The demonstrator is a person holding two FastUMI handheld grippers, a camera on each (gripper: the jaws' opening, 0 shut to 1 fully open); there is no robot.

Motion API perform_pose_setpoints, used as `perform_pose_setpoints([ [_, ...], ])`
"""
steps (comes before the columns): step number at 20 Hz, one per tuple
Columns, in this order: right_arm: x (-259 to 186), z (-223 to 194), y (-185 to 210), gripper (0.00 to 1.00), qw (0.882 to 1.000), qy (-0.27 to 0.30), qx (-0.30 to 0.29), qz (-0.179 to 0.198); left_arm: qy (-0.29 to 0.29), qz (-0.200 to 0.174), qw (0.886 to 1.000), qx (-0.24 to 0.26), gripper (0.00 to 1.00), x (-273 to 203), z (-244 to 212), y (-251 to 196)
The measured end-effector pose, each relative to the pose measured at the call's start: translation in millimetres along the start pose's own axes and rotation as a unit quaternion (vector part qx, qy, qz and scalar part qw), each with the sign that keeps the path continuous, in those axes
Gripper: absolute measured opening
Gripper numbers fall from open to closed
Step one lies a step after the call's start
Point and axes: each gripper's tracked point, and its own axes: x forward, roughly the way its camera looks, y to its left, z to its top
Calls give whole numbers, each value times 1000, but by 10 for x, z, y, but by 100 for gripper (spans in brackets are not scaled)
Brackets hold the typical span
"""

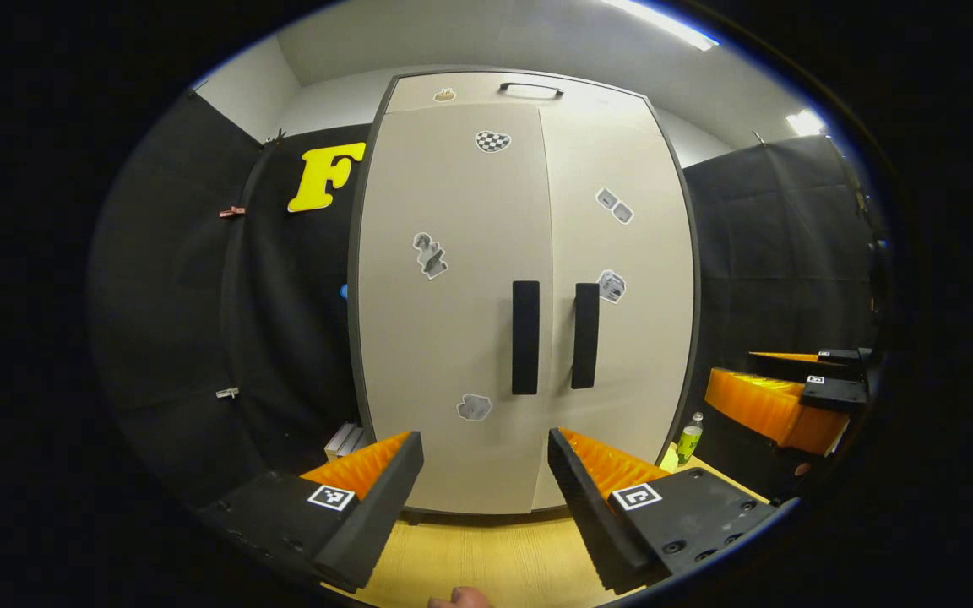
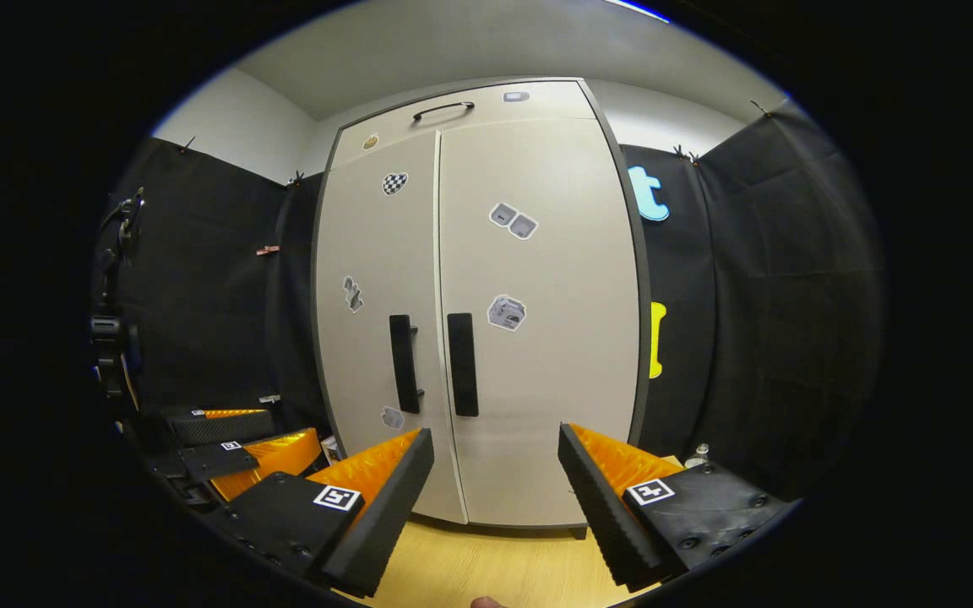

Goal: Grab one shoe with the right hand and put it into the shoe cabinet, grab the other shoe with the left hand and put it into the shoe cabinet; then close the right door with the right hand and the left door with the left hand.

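**Both doors shut, task looks finished**

My left tongs [image 1: 485, 473] and right tongs [image 2: 495, 469] hang released, grasping nothing, above the pale wooden floor [image 1: 486, 557]. Ahead stands the shoe cabinet [image 1: 453, 338]: left door [image 1: 444, 355] and right door [image 1: 622, 355] both closed, the shoes presumably inside. Nothing seems left. Black cloth wall [image 1: 284, 321] surrounds it.

Left hand-held gripper [image 1: 482, 485]: ribbed fingers, 2 square black-and-white markers, round screw holes; right hand-held gripper [image 2: 495, 490] alike.

Shoe cabinet [image 1: 529, 295] on floor [image 1: 486, 557], bottle [image 1: 689, 439] at right.
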Motion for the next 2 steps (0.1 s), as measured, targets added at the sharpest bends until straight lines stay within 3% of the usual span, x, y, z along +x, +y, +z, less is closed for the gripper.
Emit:
perform_pose_setpoints([
  [2,-17,-4,-33,98,1000,1,-1,5,0,0,1000,-1,95,-11,-17,-59],
])
